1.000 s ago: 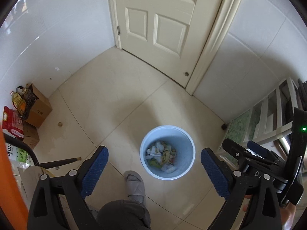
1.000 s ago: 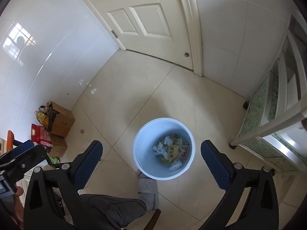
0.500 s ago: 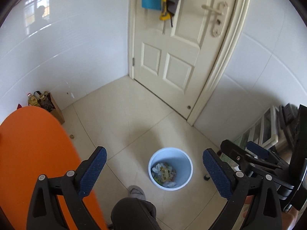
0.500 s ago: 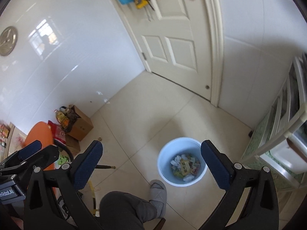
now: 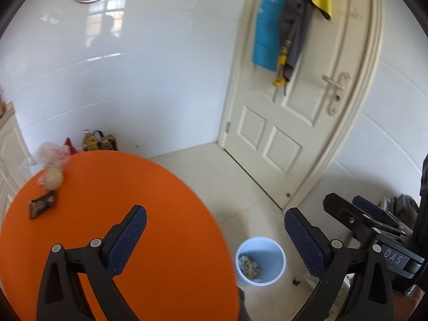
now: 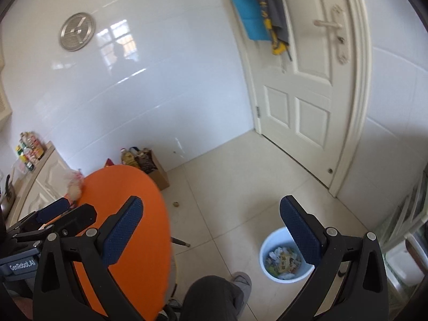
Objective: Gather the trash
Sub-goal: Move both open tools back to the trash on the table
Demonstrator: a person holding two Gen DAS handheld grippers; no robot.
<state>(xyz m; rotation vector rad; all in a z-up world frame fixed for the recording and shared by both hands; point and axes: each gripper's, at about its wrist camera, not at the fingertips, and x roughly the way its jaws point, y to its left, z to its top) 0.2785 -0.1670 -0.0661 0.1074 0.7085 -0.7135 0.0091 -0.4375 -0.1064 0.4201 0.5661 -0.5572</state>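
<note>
Here the left hand-held gripper point(image 5: 215, 236) hangs above the near edge of the round orange table point(image 5: 112, 214), its blue-padded fingers point(image 5: 128, 240) spread wide with nothing between them. The right hand-held gripper point(image 6: 211, 231) is likewise released and bare, held over the floor point(image 6: 240, 176) just past the table's right edge.

Near the table's far left edge lies a dark snack wrapper point(image 5: 42, 207), flat on the orange top. Just beyond it, close to the far edge, sits a blurred pale clump that looks like a crumpled bag or tissue point(image 5: 52, 165); what exactly it is cannot be told.

The light blue trash bin point(image 5: 260, 260) stands on the tiled floor off the table's right edge, upright, with mixed paper and wrapper scraps point(image 6: 283, 263) lying in its bottom. A grey slipper and dark trouser leg point(image 6: 214, 297) show beside the bin. A cream panel door point(image 5: 299, 112) with cloths hung on it stands behind.
</note>
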